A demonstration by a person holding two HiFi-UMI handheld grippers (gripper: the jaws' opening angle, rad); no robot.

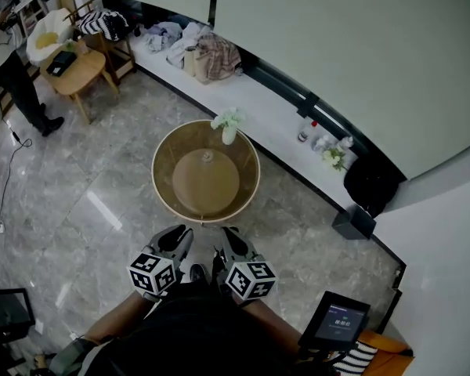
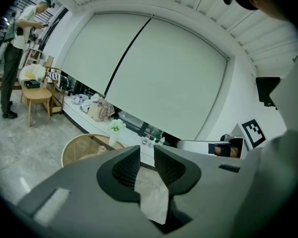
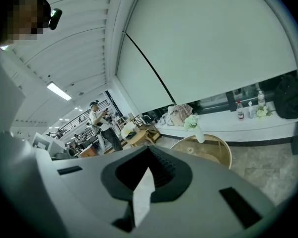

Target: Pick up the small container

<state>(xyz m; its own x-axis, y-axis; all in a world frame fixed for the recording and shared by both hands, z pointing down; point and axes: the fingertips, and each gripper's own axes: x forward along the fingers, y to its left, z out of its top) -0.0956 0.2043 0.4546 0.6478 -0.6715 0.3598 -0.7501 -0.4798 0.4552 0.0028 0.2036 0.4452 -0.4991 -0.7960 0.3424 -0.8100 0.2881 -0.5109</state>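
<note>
The small container stands at the middle of a round glass-topped table, and shows small in the left gripper view and the right gripper view. A white vase with flowers stands at the table's far rim. My left gripper and right gripper hang side by side close to my body, short of the table's near edge and well apart from the container. The left gripper's jaws are shut with nothing between them. The right gripper's jaws are also drawn together and hold nothing.
A white ledge along the wall carries heaped clothes, bottles and a black bag. A black bin stands by it. At far left are a wooden stool and a person. A tablet sits at my right.
</note>
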